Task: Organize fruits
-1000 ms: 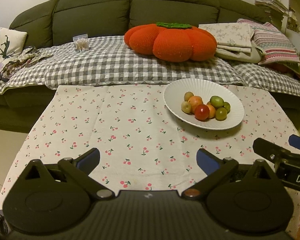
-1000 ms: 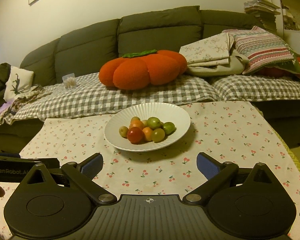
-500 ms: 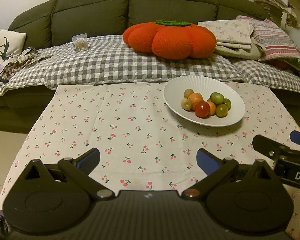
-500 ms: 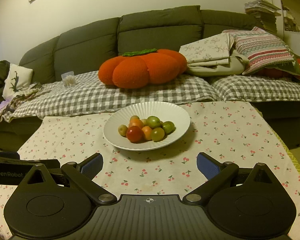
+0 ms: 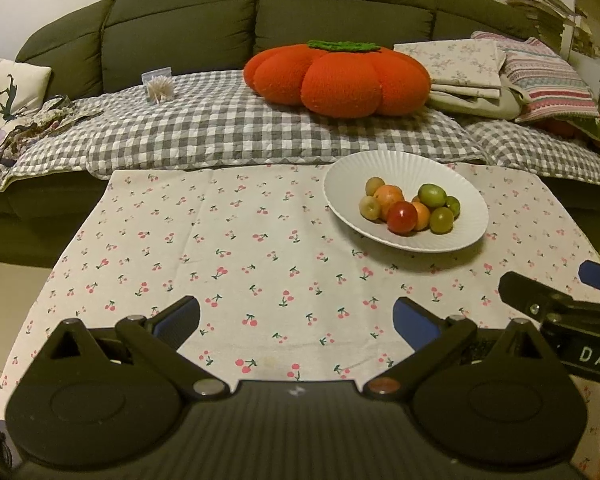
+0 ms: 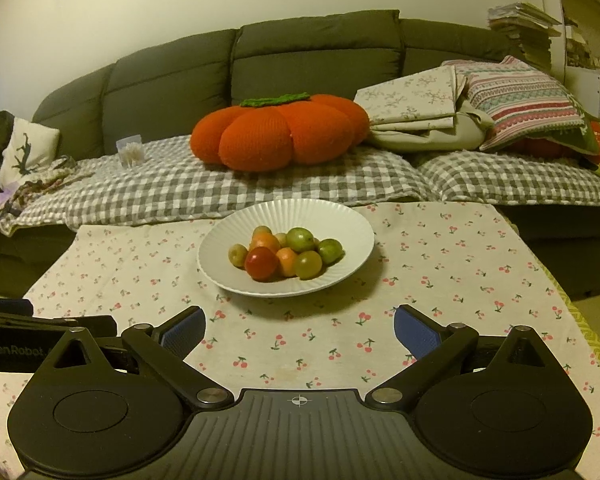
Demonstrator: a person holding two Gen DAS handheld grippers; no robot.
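Left gripper point(image 5: 296, 316): blue-padded fingers spread wide, nothing between them, low over the near edge of the cherry-print tablecloth point(image 5: 228, 264); fingertips alone visible, the body filling the bottom of the left wrist view.

Right gripper point(image 6: 298, 326): fingers equally wide apart, holding nothing, above the cloth just short of the white ribbed plate point(image 6: 340, 220); in the left wrist view only part of this tool seen, cut off at the right edge, lettering truncated to "DAS".

Fruits point(image 6: 286, 254): small round pieces heaped together in the plate's centre, touching one another; one red piece point(image 6: 262, 263) at the front, two orange, several green or yellow-green; rear pieces partly hidden by front ones, so exact count and kind not determinable.

Plate: on the far-right part of the cloth in the left wrist view point(image 5: 404, 168), well apart from both sets of fingers.

Behind the table: dark green sofa point(image 6: 316, 56) under a grey checked blanket point(image 6: 204, 188); pumpkin-shaped orange cushion point(image 6: 280, 136); folded linens and a striped pillow point(image 6: 528, 100) at right, covering something red and indistinct; small clear container point(image 5: 158, 84) at left, contents too small to identify; bookshelf cropped at the right margin.
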